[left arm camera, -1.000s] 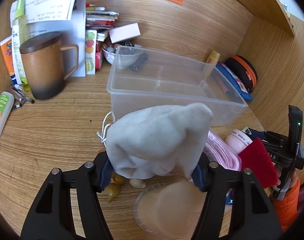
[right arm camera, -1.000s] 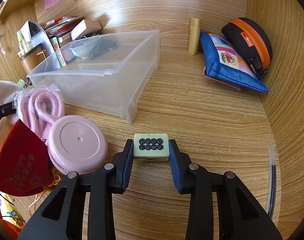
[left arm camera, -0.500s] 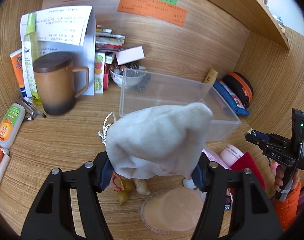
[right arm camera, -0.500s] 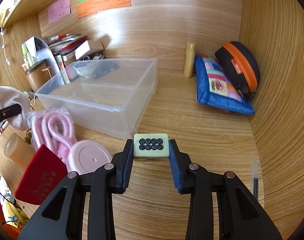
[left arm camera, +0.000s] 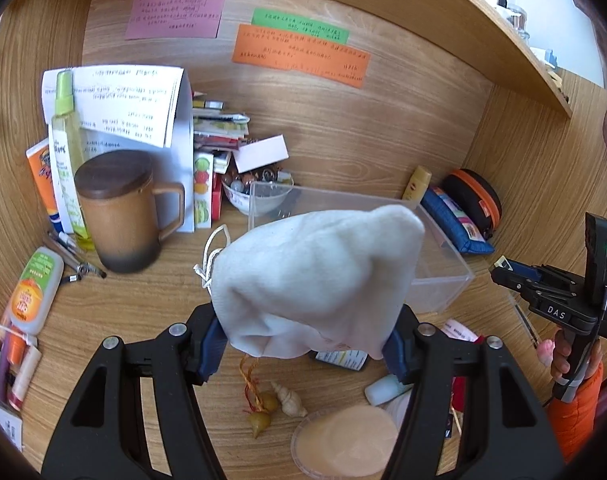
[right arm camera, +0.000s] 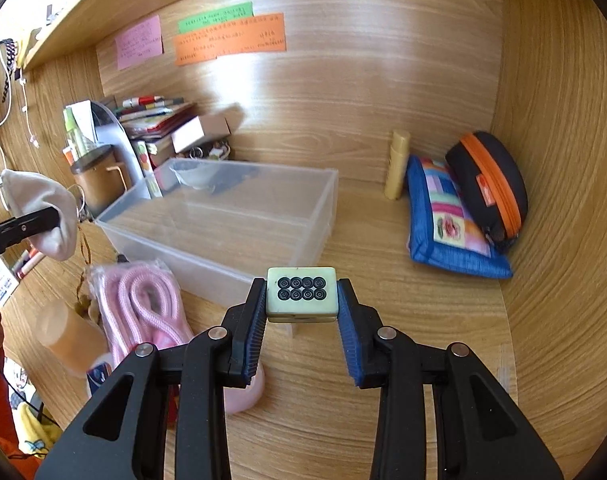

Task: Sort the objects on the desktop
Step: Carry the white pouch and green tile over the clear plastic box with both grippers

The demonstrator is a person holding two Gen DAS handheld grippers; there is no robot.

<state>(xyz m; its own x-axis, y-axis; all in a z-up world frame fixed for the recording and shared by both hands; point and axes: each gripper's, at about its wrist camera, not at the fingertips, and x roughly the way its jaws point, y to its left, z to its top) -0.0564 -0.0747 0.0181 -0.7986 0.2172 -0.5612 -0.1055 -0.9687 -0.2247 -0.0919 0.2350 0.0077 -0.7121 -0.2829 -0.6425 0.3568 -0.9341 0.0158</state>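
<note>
A white cloth drawstring pouch [left arm camera: 315, 280] is clamped between the blue pads of my left gripper [left arm camera: 303, 344], held up above the desk; the pouch [right arm camera: 43, 208] also shows at the left of the right wrist view. My right gripper [right arm camera: 301, 304] is shut on a pale green mahjong tile [right arm camera: 301, 294] with black rings on its face, lifted clear of the desk. A clear plastic bin [right arm camera: 227, 220] stands behind both, its floor bare; the same bin [left arm camera: 435, 264] is partly hidden by the pouch. The right gripper [left arm camera: 507, 276] appears at the right edge of the left wrist view.
On the desk lie a pink rope bundle [right arm camera: 139, 304], a pink round case [right arm camera: 243, 392], a shell [left arm camera: 289, 400] and a peach lid [left arm camera: 343, 440]. A brown mug [left arm camera: 119, 208], a blue pouch [right arm camera: 447, 216] and a black case [right arm camera: 491, 184] line the back.
Both grippers have risen with their loads, so the desk and bin look farther below. The pouch and the tile stay gripped as before.
</note>
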